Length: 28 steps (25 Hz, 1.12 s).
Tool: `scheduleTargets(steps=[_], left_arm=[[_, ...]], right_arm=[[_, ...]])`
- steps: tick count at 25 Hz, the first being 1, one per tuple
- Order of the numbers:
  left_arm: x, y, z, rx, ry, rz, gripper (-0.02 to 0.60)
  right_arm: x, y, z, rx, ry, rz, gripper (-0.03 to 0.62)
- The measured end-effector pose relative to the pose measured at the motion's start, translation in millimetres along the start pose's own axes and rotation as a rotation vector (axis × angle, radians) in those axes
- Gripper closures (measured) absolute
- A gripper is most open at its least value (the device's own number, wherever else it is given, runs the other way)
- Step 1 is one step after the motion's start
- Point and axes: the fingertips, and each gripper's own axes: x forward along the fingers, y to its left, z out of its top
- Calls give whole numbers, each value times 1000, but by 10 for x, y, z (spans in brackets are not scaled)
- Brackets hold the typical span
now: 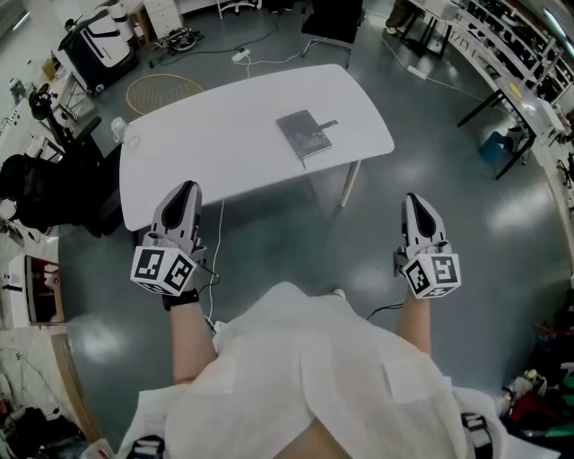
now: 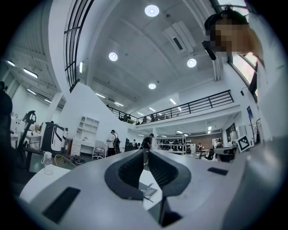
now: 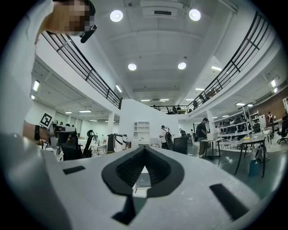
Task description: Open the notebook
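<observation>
A closed grey notebook [image 1: 305,134] lies flat on the white table [image 1: 215,152], right of its middle, with a strap or pen sticking out at its right edge. Both grippers hang in front of the table, well short of the notebook. My left gripper [image 1: 186,186] is near the table's front left corner, jaws together and empty. My right gripper [image 1: 412,197] is over the floor off the table's right end, also shut on nothing. The notebook [image 2: 146,191] shows small below the left gripper [image 2: 145,152]. In the right gripper view the notebook [image 3: 143,179] shows between the jaws of the right gripper [image 3: 144,148].
A plastic bottle [image 1: 118,128] stands at the table's far left corner. A black chair [image 1: 334,22] is behind the table, a black-and-white case [image 1: 99,40] at the back left, and desks with a blue bin [image 1: 496,145] to the right. A cable runs across the floor under the table.
</observation>
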Motion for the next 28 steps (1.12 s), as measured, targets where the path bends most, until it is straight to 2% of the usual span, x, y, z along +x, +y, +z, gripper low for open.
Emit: scheduleTargets(steps=[5, 17, 21, 28], left_arm=[[264, -339, -50, 16, -2, 58, 548], [963, -1442, -213, 31, 26, 158, 548], [1009, -1507, -311, 38, 42, 209, 548], [1204, -1238, -344, 62, 48, 277, 548]], right_arm=[[146, -489, 8, 1, 3, 56, 591], [421, -1753, 73, 15, 35, 201, 591], [564, -1953, -39, 24, 41, 231, 591], [1072, -1946, -188, 12, 53, 282, 591]])
